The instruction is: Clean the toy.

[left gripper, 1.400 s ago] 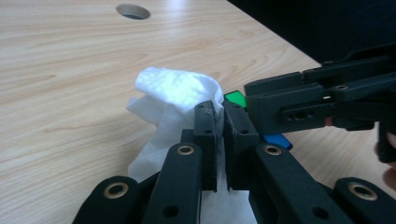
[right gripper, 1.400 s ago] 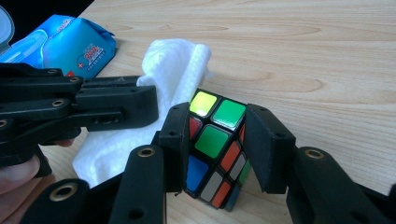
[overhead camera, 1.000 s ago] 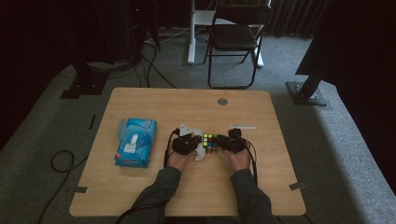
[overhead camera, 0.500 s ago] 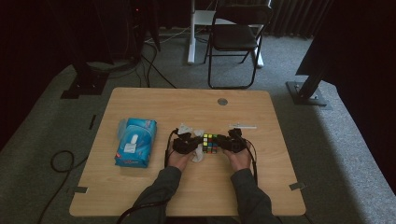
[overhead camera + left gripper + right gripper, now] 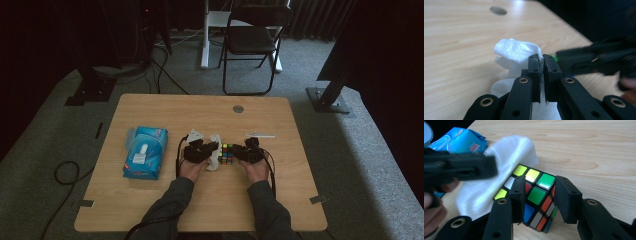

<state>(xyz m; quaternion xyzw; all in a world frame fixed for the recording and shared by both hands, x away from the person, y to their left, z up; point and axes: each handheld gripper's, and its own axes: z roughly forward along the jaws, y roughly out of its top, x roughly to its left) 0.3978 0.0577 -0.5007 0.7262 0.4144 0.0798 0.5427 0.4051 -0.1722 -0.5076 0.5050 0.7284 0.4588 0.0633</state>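
Cube (image 5: 536,197), resting mid-table, is clamped between the jaws of the right tool (image 5: 540,200), while the white wipe (image 5: 516,53), pinched in the pressed-together left tool (image 5: 541,68), is draped against its left face.

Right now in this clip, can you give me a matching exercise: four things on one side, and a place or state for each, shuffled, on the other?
Things:
1. white wipe
2. puzzle cube
3. blue wipes pack
4. grey round insert

Places or states:
A. set in the table top near its far edge
B. pinched between the left gripper jaws
C. lying apart at the table's left side
D. clamped between the right gripper jaws

Pairs: 1-B, 2-D, 3-C, 4-A
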